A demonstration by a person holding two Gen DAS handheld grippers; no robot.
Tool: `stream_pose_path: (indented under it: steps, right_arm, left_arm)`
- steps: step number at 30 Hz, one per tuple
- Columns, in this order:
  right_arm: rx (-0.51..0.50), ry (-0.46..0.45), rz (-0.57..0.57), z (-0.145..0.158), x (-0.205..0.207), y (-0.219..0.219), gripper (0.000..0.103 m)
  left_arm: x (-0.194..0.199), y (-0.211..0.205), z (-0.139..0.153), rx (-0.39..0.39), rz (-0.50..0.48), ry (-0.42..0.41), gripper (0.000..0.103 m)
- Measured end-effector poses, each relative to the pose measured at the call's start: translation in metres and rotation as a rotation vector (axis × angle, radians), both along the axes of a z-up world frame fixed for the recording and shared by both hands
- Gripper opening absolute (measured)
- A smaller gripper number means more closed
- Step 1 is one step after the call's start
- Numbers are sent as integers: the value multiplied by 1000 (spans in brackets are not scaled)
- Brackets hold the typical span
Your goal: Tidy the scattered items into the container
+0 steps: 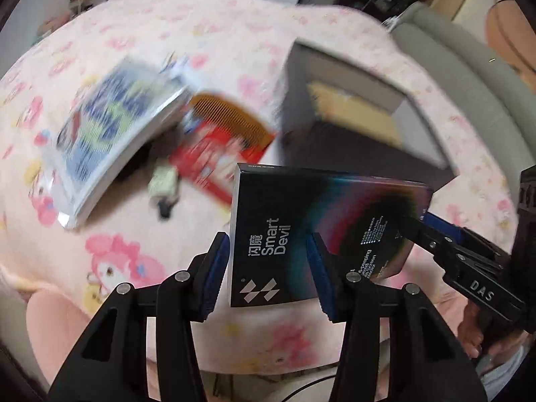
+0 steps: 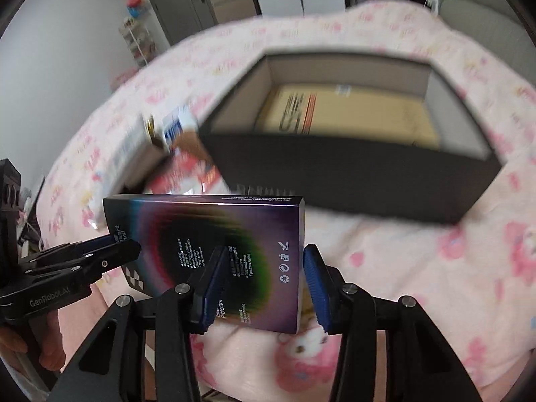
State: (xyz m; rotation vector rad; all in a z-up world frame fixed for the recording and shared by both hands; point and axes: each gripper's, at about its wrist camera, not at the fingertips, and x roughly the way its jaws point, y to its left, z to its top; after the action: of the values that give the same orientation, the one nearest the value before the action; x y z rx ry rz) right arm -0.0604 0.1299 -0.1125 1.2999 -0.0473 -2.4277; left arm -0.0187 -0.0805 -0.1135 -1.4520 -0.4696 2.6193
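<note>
A flat black cardboard box (image 1: 321, 231), printed "Smart Devil" with a rainbow-tinted glossy swirl on its face, is held above a bed (image 1: 110, 261) covered in soft pink cartoon-print fabric. The box is a thin rectangle; in the left wrist view its long axis runs across the picture, tilted slightly, with one short end toward the left gripper (image 1: 268, 271) and the other toward the right gripper (image 1: 418, 224).

The left gripper's blue ribbed pads bracket the logo end of the box, one pad against its outer edge and the other across its face; the grip looks closed on the box. The right gripper (image 2: 264, 288) likewise has its blue pads set on either side of the box's other end, closed on it. In the right wrist view the left gripper (image 2: 114, 248) reaches in from the left edge and meets the box's far end.

Beyond the box, toward the far side of the bed, stands the container (image 2: 351, 181): a dark, rigid, open-topped rectangular box with pale inner walls and a tan cardboard package (image 2: 348, 114) lying flat in it.

Left of the container lie a thick glossy book (image 1: 114, 137), a brown fine-toothed comb (image 1: 227, 117), a red packet (image 1: 214, 164) and a small pale green item (image 1: 164, 184), all blurred.
</note>
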Motion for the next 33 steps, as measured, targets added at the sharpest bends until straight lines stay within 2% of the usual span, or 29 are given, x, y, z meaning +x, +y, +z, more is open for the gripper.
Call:
stream_pose_path:
  steps: [2, 9, 12, 16, 21, 25, 31, 33]
  right_arm:
    - [-20, 30, -26, 18, -2, 16, 42]
    - [-30, 114, -107, 60, -29, 53, 42]
    - [-15, 144, -115, 72, -47, 63, 42]
    - [19, 163, -121, 78, -76, 72, 42]
    - [23, 106, -132, 61, -112, 83, 42]
    - [-3, 50, -160, 42, -134, 96, 42]
    - [45, -35, -198, 10, -149, 105, 42]
    - [77, -48, -201, 3, -151, 104, 42]
  left_arm:
    - [-6, 7, 15, 33, -15, 35, 48]
    - [-55, 44, 44, 36, -75, 117, 48]
    - [-82, 55, 56, 32, -94, 143, 47]
    - [-120, 66, 59, 24, -99, 146, 48]
    - [-159, 77, 50, 5, -116, 97, 48]
    - [-182, 89, 30, -3, -155, 25, 48]
    - [-209, 114, 0, -85, -203, -80, 48]
    - [-219, 119, -10, -86, -214, -118, 48]
